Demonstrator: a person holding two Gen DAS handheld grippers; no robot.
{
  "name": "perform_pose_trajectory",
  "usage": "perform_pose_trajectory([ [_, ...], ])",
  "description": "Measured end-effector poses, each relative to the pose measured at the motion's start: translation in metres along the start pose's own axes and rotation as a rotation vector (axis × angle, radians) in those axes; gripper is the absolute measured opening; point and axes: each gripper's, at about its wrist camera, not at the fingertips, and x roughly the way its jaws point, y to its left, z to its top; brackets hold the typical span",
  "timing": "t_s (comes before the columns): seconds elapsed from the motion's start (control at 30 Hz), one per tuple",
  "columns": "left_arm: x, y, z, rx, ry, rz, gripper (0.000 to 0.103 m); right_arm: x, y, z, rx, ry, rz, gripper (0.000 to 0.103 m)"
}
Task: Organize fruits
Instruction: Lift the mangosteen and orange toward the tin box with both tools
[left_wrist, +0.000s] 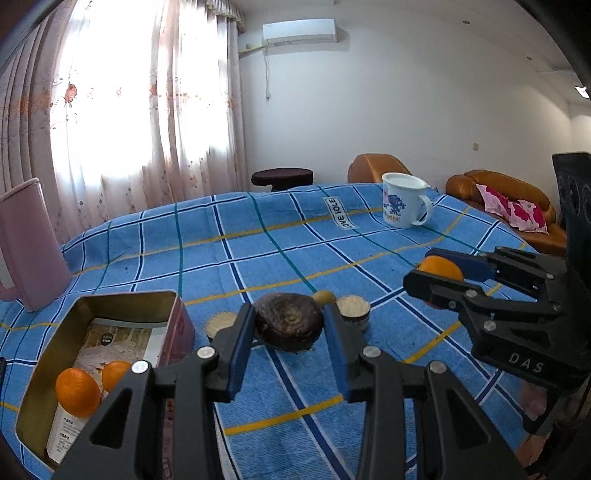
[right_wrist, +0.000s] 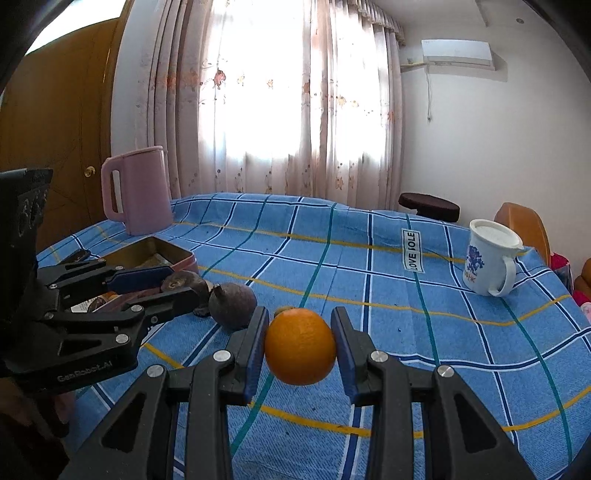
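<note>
The tin box (left_wrist: 110, 325) is cut off by the lower left edge of the left wrist view and partly hidden behind the left gripper (left_wrist: 290, 325); two oranges (left_wrist: 77, 391) lie in it on printed cartons. In the right wrist view only a corner of the box shows behind that gripper's fingers. A small yellowish fruit (left_wrist: 324, 296) peeks out from behind the dark fruit (left_wrist: 289, 320), too hidden to name. Two small round cups (left_wrist: 353, 307) stand behind the left fingers, one half covered.

The left fingers are closed on the dark fruit, which sits low at the blue checked cloth on the counter (left_wrist: 295, 236); whether it rests there is hard to tell. A second dark fruit (right_wrist: 232, 305) lies just beside it. The right gripper (right_wrist: 300, 347) has its fingers clamped on an orange (right_wrist: 300, 347), held clear above the cloth, to the right of the box.

A pink kettle (right_wrist: 138, 190) stands beyond the box, a white mug (right_wrist: 489, 258) well apart at the far right.
</note>
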Motion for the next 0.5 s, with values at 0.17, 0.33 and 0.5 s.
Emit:
perform_pose_trajectory([
  [0.17, -0.005, 0.000, -0.001, -0.004, -0.023, 0.009, 0.040, -0.005, 0.001, 0.000, -0.005, -0.029, -0.001, 0.037],
  [0.33, -0.010, 0.001, -0.001, -0.012, -0.048, 0.015, 0.040, -0.010, 0.002, 0.000, -0.010, -0.058, -0.003, 0.037],
  [0.5, -0.014, 0.002, -0.002, -0.012, -0.070, 0.021, 0.040, -0.017, 0.003, -0.001, -0.015, -0.090, -0.006, 0.037],
])
